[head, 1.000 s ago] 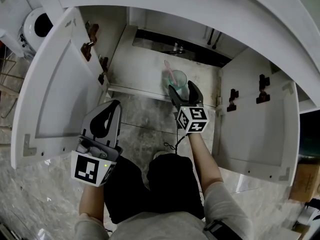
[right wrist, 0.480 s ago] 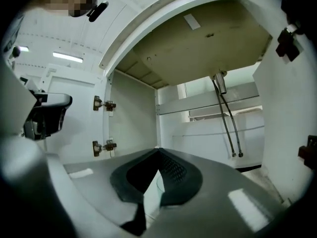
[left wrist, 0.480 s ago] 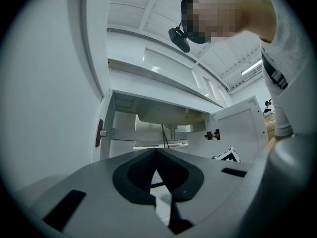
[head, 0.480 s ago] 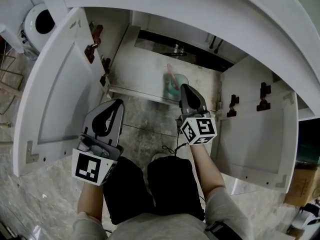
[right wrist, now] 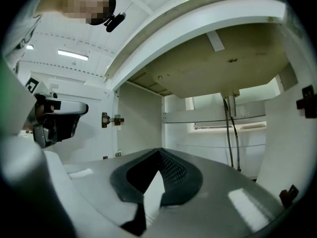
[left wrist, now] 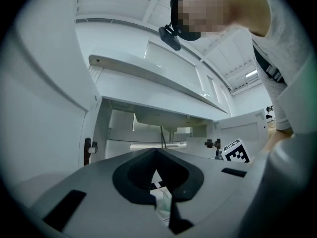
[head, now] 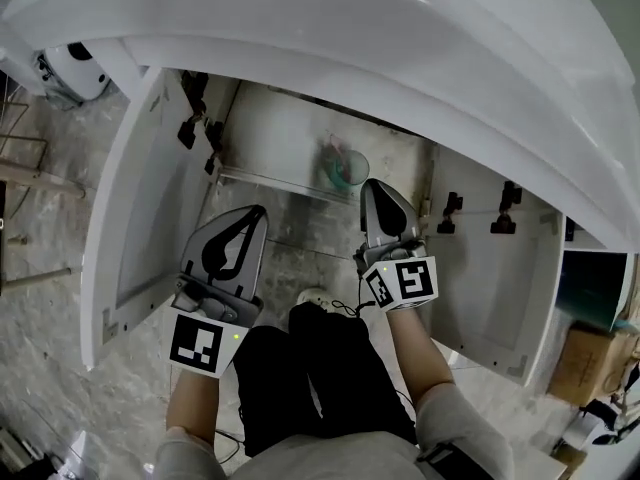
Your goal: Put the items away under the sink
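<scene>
A green cup point(head: 348, 167) with a pink toothbrush in it stands on the floor of the open cabinet under the sink point(head: 290, 148). My right gripper point(head: 373, 188) is shut and empty, a short way in front of the cup and apart from it. In the right gripper view its jaws meet at the tip point(right wrist: 158, 152) and the cup does not show. My left gripper point(head: 252, 215) is also shut and empty, held lower left, outside the cabinet. Its closed tip point(left wrist: 156, 151) points into the cabinet.
Both cabinet doors stand open, the left door point(head: 130, 198) and the right door point(head: 490, 278). The white sink basin point(head: 400, 48) overhangs above. Drain hoses point(right wrist: 230, 128) hang at the cabinet's back right. The person's dark-trousered knees point(head: 310, 368) are on the marble floor point(head: 290, 253).
My right gripper has drawn back from the cup, which stays in the cabinet. The head view has shifted back and up, so more of the sink shows.
</scene>
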A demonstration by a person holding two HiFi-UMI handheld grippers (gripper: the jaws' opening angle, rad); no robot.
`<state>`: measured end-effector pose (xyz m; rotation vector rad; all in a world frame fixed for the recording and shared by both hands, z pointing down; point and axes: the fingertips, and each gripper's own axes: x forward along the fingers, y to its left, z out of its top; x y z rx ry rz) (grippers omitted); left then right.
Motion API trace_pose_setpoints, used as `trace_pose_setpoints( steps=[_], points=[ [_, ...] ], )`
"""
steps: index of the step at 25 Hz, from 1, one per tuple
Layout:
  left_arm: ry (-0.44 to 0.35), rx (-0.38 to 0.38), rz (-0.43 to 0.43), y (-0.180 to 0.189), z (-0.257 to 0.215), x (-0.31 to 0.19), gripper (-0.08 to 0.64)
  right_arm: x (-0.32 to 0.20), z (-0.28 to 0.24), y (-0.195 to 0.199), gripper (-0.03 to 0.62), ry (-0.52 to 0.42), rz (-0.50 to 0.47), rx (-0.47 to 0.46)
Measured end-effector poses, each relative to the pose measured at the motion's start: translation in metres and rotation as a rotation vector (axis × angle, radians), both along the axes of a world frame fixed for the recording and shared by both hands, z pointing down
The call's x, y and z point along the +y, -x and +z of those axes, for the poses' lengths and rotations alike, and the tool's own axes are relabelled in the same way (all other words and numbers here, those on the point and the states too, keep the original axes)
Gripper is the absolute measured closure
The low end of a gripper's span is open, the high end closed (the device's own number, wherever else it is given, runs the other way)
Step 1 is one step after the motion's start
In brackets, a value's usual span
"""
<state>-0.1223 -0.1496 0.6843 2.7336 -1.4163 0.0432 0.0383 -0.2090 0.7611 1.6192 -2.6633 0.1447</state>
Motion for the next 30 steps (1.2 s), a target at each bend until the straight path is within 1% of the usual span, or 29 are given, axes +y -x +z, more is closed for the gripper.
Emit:
trace_pose_setpoints(
  steps=[4,11,16,20,22,24,26,30],
  points=[
    [0.030,0.000,-0.010,-0.002,-0.031,0.005,0.552,0.009,-0.032,-0.004,0.581,0.025,0.009,-0.017],
    [0.081,0.006,-0.047,0.003,-0.099,0.020,0.552,0.032,-0.103,-0.007,0.581,0.037,0.043,-0.035],
    [0.100,-0.001,-0.051,0.003,-0.158,0.036,0.552,0.055,-0.167,-0.004,0.581,0.037,0.028,-0.023],
    [0.102,0.004,-0.065,0.006,-0.207,0.044,0.552,0.076,-0.218,0.001,0.581,0.034,0.012,0.014],
    [0.095,0.012,-0.072,0.006,-0.233,0.046,0.552,0.086,-0.244,0.006,0.581,0.035,0.001,0.024],
    [0.074,0.030,-0.073,0.006,-0.261,0.049,0.552,0.096,-0.270,0.010,0.581,0.041,-0.008,0.010],
    [0.077,0.032,-0.079,0.006,-0.284,0.053,0.552,0.106,-0.298,0.015,0.581,0.044,-0.016,-0.008],
    [0.015,0.039,-0.068,0.006,-0.336,0.060,0.552,0.121,-0.350,0.021,0.581,0.036,-0.028,-0.012]
  ],
)
